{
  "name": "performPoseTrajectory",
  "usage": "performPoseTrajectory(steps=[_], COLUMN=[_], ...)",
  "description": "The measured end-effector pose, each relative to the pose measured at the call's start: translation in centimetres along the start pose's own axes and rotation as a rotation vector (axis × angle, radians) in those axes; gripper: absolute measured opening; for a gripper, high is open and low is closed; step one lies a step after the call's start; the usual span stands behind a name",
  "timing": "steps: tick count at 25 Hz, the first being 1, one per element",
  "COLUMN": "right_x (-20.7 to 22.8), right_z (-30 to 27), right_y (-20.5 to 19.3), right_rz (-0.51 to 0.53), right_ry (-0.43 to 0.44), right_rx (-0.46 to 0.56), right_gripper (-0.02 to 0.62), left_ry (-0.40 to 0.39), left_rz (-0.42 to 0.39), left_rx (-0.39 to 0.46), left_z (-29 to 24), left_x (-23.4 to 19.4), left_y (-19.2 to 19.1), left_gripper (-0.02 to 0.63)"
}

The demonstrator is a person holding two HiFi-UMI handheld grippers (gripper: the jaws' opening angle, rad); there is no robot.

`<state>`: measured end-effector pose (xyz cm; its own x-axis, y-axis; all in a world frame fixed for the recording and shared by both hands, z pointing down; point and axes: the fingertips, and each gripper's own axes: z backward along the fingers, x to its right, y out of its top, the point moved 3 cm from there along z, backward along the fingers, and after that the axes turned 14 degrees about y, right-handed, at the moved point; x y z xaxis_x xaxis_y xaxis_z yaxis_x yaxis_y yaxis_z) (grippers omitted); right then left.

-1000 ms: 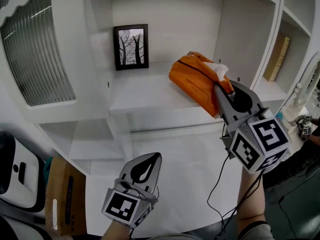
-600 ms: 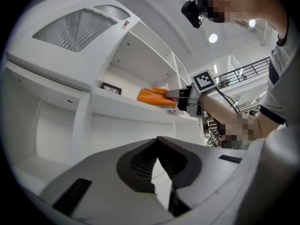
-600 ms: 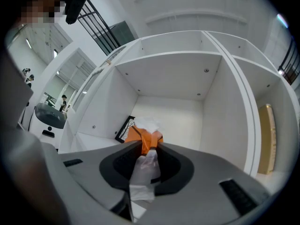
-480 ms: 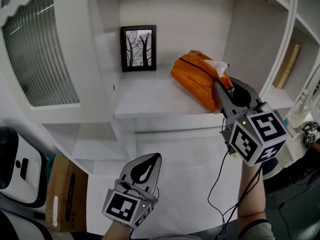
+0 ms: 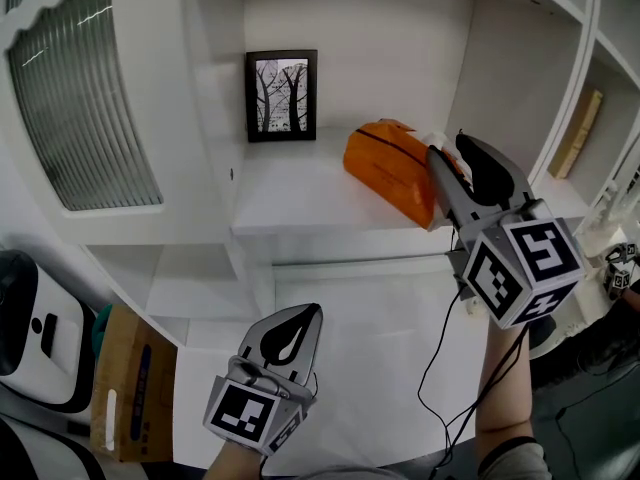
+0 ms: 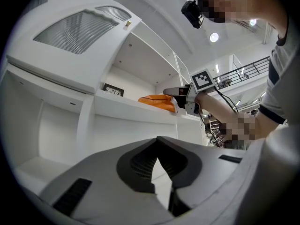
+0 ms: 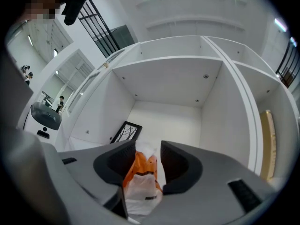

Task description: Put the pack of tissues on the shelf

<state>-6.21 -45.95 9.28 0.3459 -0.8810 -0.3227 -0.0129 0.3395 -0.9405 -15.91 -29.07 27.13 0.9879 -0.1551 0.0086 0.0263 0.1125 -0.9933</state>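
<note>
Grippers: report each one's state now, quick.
Left gripper: shut, empty.
Right gripper: open, jaws have just been opening; pack of tissues between them, not gripped.

- The orange plastic pack of tissues (image 5: 388, 168) lies on the white shelf board (image 5: 300, 193), right of its middle.
- The small black-framed picture (image 5: 281, 95) stands at the back of that compartment, left of and behind the pack, apart from it.
- The right gripper (image 5: 448, 148) reaches in from the front right. Its jaws have just been opening, and the pack's near end lies between them.
- The left gripper (image 5: 312, 311) hangs lower left, over the white counter (image 5: 380, 338) under the shelf.
- The ribbed glass cabinet door (image 5: 85, 108) is left of the compartment.
</note>
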Motion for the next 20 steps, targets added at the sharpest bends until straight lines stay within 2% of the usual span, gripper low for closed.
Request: performPoseTrajectory(steps=[10,20], right_x=[-1.3,-4.7], right_z=[2.6,5.5], right_y=[0.9,0.1], right_rz=[-0.033,-0.084], right_ry=[0.026,0.038], right_rx=[0.032,0.044], right_gripper=[0.17,0.112], left_ry=[-0.035,-0.104], left_rz=[0.007,0.018], left_rx=[0.007,0.008], left_z=[0.5,2.0], left_x=[1.0,2.2], left_y=[0.0,-0.7], left_gripper=[0.026,0.026])
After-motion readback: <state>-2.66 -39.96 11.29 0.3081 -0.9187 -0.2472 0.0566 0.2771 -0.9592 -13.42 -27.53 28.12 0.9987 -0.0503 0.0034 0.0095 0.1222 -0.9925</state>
